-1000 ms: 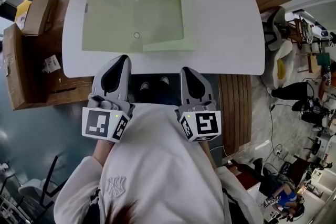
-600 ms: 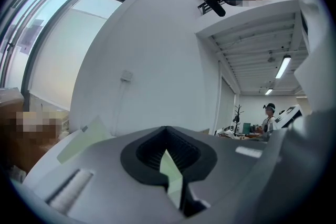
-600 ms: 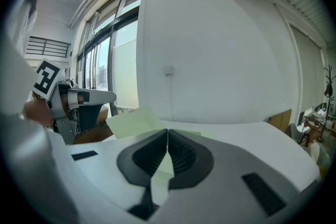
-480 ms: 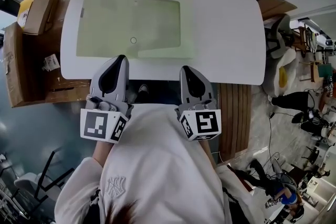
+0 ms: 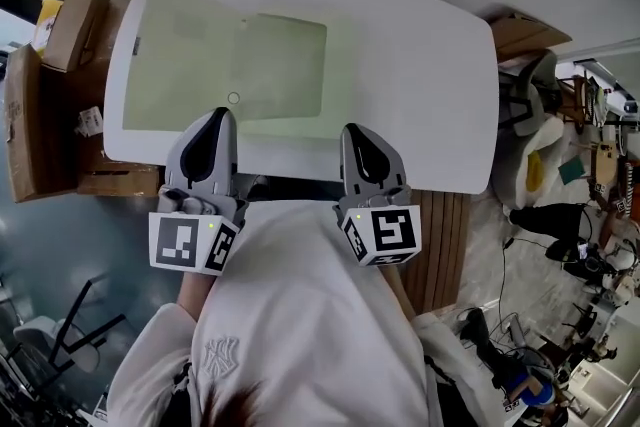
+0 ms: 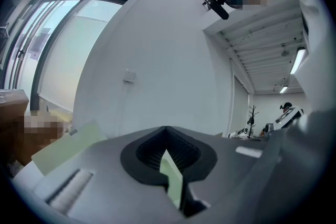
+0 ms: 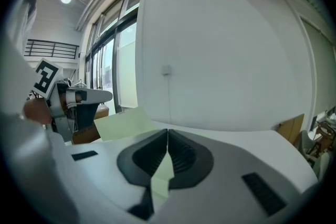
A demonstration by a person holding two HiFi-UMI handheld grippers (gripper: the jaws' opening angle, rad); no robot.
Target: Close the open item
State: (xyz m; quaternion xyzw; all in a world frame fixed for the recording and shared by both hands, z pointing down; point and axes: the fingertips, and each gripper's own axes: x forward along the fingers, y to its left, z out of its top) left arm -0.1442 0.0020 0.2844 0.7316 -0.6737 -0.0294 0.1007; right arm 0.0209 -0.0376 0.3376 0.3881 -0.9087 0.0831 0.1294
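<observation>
Thin pale-green folder (image 5: 225,65) lies open and flat on the smooth white rounded table (image 5: 420,65) – just ahead of the left gripper (image 5: 215,113) and right gripper (image 5: 357,129), both with jaws pressed together on nothing.

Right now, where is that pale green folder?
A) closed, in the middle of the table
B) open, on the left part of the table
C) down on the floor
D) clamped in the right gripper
B: the pale green folder lies spread open on the left part of the white table.
</observation>
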